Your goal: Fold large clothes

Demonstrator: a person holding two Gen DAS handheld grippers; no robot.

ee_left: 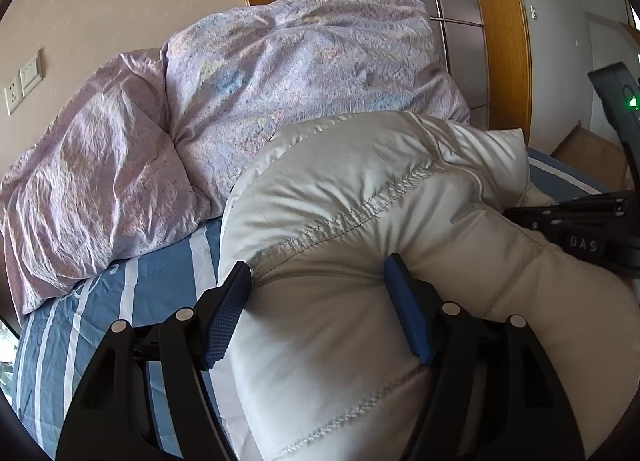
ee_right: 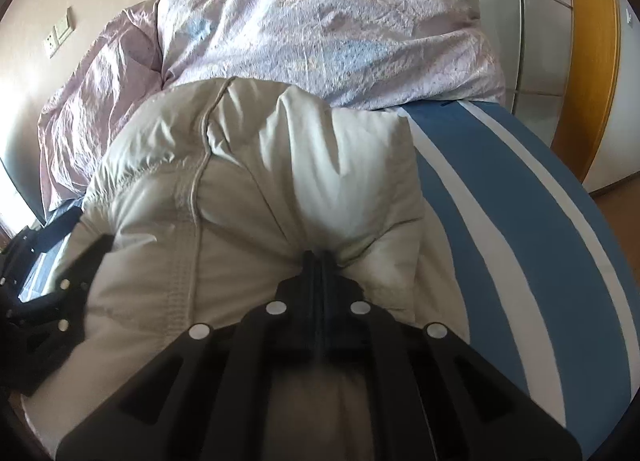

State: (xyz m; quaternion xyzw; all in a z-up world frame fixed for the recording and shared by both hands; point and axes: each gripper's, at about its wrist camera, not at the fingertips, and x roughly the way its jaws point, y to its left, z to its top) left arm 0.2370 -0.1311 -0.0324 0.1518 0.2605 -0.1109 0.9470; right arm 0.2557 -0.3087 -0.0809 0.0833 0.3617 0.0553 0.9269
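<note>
A white padded jacket (ee_left: 360, 189) lies bunched on the bed, with a stitched seam running across its bulge. My left gripper (ee_left: 318, 265) is shut on a thick roll of it: both blue pads (ee_left: 224, 321) press into the fabric with the jaws held wide apart. In the right wrist view the same jacket (ee_right: 240, 189) fills the middle. My right gripper (ee_right: 320, 255) is shut, its tips buried in a puckered fold near the jacket's right edge. The right gripper's black body (ee_left: 580, 225) shows at the left view's right edge, resting against the jacket.
A crumpled lilac duvet (ee_left: 260, 81) is heaped behind the jacket toward the wall. The blue-and-white striped sheet (ee_right: 500, 201) lies bare to the right. Wall sockets (ee_left: 22, 81) sit at the left; a wooden door frame (ee_left: 508, 41) and a cardboard box (ee_left: 588, 149) stand beyond the bed.
</note>
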